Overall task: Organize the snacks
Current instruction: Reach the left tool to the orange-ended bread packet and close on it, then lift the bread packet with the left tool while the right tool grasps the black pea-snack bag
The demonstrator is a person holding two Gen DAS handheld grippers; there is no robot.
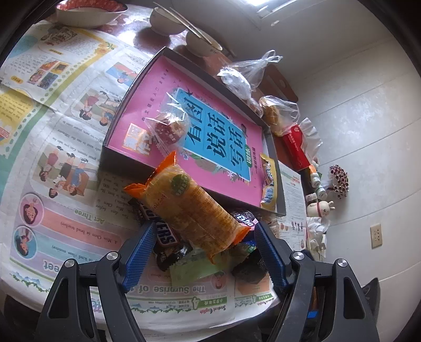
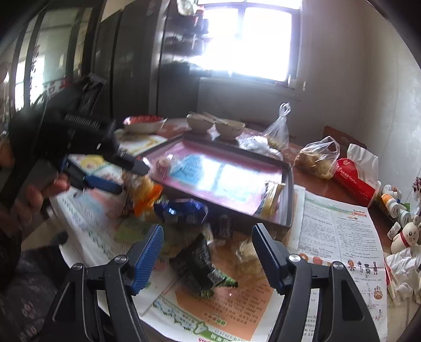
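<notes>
A dark shallow box lined with a pink book holds a clear-wrapped red snack and a yellow packet. In front of it lies a heap of snacks: an orange biscuit pack on top, a Snickers bar, an Oreo pack and a green packet. My left gripper is open, its jaws on either side of the biscuit pack's near end. My right gripper is open above a dark packet and a blue packet. The box also shows in the right wrist view.
Newspaper sheets cover the table. Bowls with chopsticks stand beyond the box. Plastic bags of food, a red tissue pack, small bottles and a rabbit figure crowd the right edge. The left gripper appears blurred at left.
</notes>
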